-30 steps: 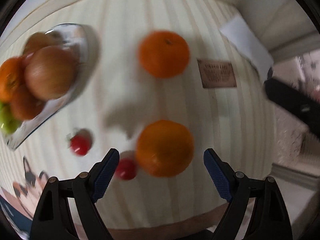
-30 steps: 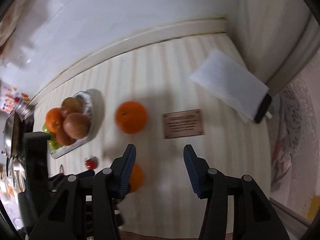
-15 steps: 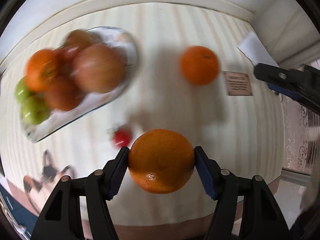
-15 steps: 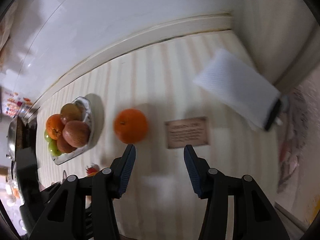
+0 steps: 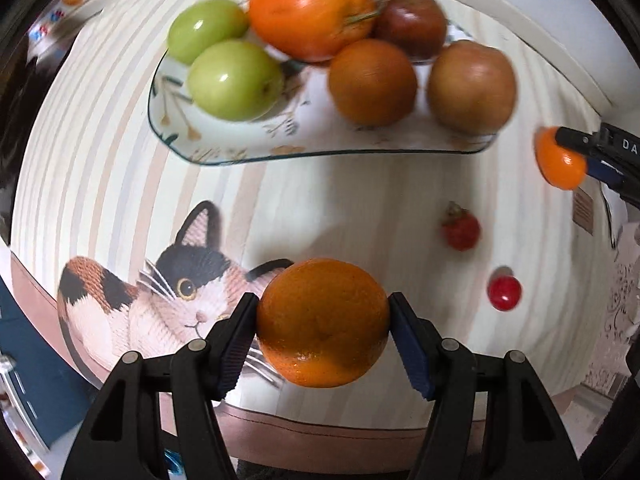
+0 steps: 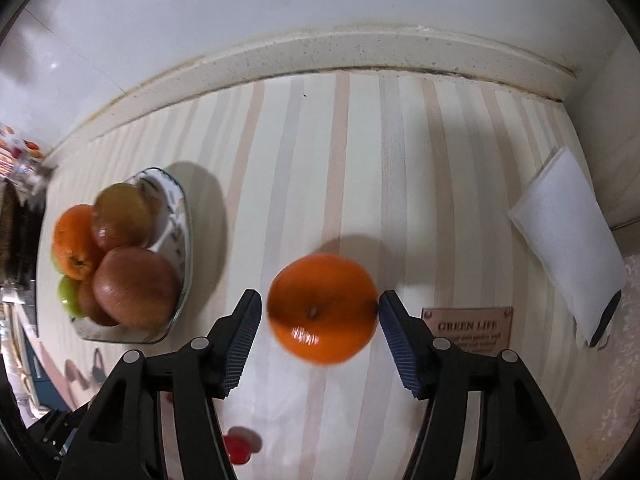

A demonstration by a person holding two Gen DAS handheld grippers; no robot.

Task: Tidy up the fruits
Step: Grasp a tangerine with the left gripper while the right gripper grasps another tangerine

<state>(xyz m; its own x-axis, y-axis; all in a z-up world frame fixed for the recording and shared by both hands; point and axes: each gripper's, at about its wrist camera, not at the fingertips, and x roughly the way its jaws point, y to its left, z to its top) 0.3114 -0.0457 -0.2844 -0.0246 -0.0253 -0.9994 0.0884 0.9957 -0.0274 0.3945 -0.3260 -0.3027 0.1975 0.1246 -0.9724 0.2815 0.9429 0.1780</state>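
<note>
My left gripper (image 5: pixel 322 320) is shut on an orange (image 5: pixel 320 332), held above the striped mat in front of the glass plate (image 5: pixel 320 155). That plate carries green apples (image 5: pixel 234 80), an orange (image 5: pixel 308 10) and brown fruits (image 5: pixel 372 82). My right gripper (image 6: pixel 316 306) points down around a second orange (image 6: pixel 322 312) that lies on the mat. Its jaws are opening; the left pad stands clear of the orange. Two small red fruits (image 5: pixel 462 230) (image 5: pixel 504 292) lie loose to the right. The plate (image 6: pixel 185 240) is at the left in the right wrist view.
A cat picture (image 5: pixel 180 292) is printed on the mat near its front edge. A folded white towel (image 6: pixel 568 248) and a brown "GREEN LIFE" label (image 6: pixel 468 330) lie at the right. A cream ledge (image 6: pixel 320 56) and wall close the back.
The left gripper closed on the near orange and carried it left, toward the plate. The right gripper came down over the other orange and its jaws widened.
</note>
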